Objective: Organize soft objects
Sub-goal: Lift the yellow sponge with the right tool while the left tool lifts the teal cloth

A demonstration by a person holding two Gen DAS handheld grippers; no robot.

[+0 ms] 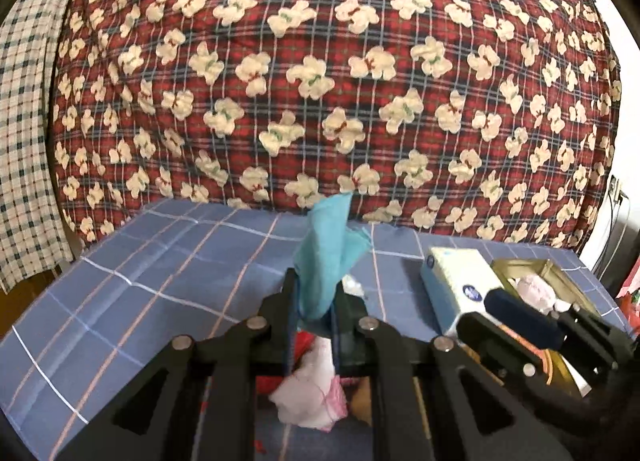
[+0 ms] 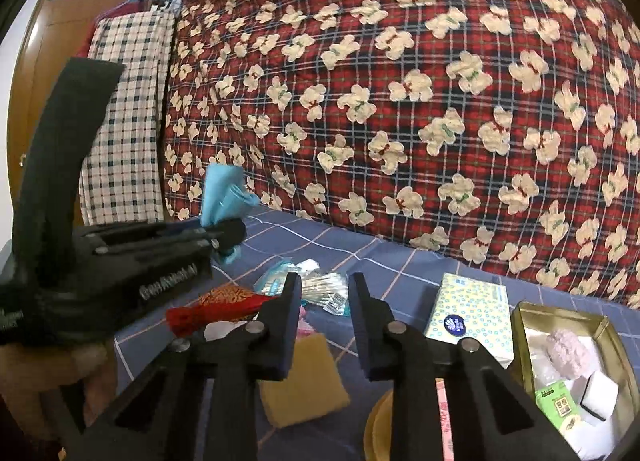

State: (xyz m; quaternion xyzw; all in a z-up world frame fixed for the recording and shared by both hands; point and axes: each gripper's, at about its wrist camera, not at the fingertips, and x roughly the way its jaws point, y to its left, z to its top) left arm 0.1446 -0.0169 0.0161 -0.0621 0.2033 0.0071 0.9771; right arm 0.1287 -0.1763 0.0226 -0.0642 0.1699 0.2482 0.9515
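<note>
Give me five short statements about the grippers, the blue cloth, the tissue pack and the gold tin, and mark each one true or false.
1. The left gripper is shut on the blue cloth. True.
2. The right gripper grips the tissue pack. False: its jaws are open and hold nothing.
3. The gold tin is empty. False: a pink fluffy item and small packets lie inside.
4. The tissue pack sits beside the gold tin on the blue checked sheet. True.
5. The blue cloth lies flat on the sheet. False: it stands up from the left gripper's jaws, lifted.
</note>
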